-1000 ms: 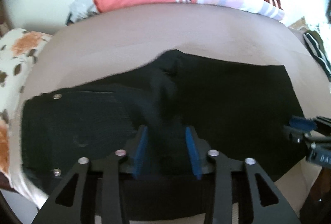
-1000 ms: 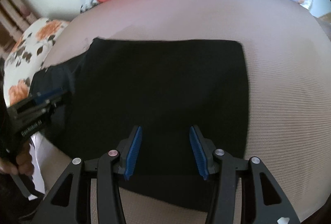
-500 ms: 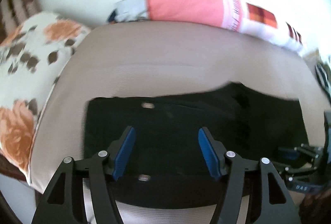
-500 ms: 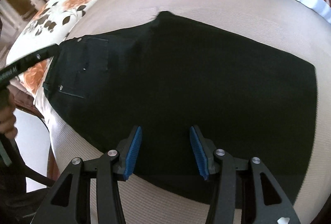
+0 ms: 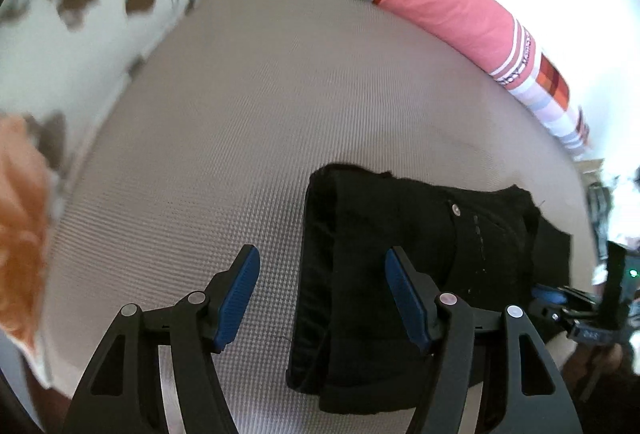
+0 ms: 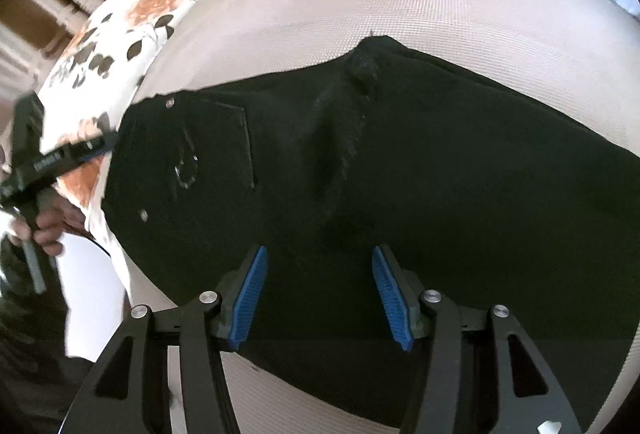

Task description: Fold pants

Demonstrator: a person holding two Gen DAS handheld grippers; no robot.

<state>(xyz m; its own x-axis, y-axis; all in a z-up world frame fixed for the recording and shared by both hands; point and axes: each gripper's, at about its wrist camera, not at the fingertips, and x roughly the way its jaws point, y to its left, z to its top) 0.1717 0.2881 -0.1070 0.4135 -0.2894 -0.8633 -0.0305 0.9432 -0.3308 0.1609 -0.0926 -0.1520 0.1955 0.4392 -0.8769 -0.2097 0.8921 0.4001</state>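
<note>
Jaws of both the left gripper (image 5: pixel 322 300) and right gripper (image 6: pixel 320 298) stand apart, having just been opening, nothing clamped. Black pants (image 6: pixel 400 173) lie flat on the bed (image 5: pixel 240 113), released so the fold can settle.

A second ago my left gripper (image 5: pixel 320 298) had a bunch of the black pants (image 5: pixel 408 274) between its blue pads; now it has let go, its jaws have opened wide, and it has swung off to the waistband end, half over the bare beige cover (image 5: pixel 248 121). My right gripper (image 6: pixel 320 294) has also just been opening a little, nothing pinched, and has drifted toward the pocket (image 6: pixel 216 149) side of the pants.
</note>
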